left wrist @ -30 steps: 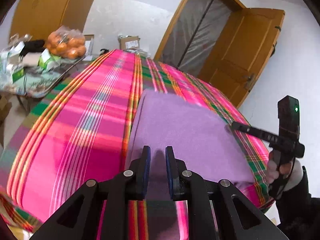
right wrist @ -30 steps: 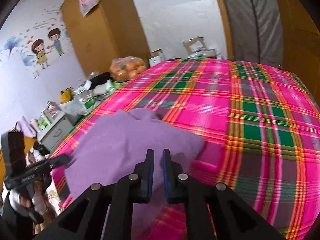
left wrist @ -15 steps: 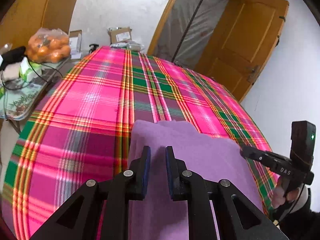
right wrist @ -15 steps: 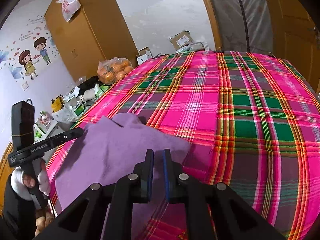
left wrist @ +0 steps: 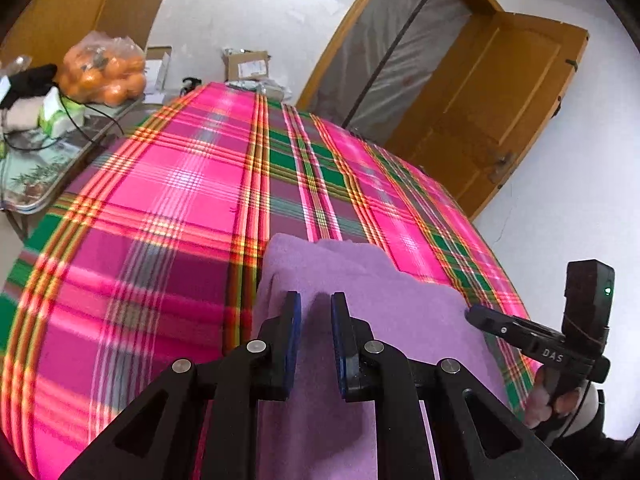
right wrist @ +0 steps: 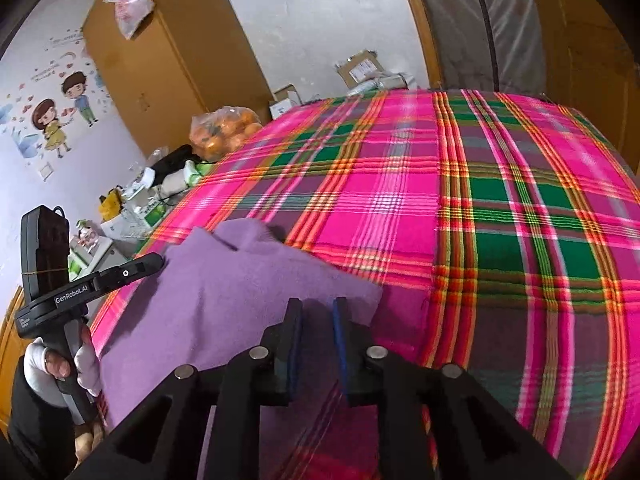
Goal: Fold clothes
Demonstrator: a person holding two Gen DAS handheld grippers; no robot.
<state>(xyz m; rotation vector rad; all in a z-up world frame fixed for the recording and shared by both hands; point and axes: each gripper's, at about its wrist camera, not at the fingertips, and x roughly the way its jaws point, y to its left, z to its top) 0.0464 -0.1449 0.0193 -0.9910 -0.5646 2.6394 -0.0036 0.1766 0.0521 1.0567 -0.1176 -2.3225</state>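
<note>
On plaid bed cover (left wrist: 168, 200), near edge: I see purple garment (left wrist: 380, 304) lying folded. My left gripper (left wrist: 316, 312) over it, fingers slightly apart, gripping nothing. My right gripper (right wrist: 318, 316) jaws opening, cloth beneath, unpinched.

Both wrist views are bright and evenly lit by soft, daylight-like light. A pale sheen falls across the middle of the pink plaid bedcover (left wrist: 172, 184), washing its stripes nearly white. Soft shadows lie just ahead of each pair of fingers on the purple cloth (right wrist: 224, 304). Fisheye distortion bends the door frame (left wrist: 360, 28) and walls, and dark vignette fills the corners. The near plaid is smeared with motion blur; far objects look slightly soft.
</note>
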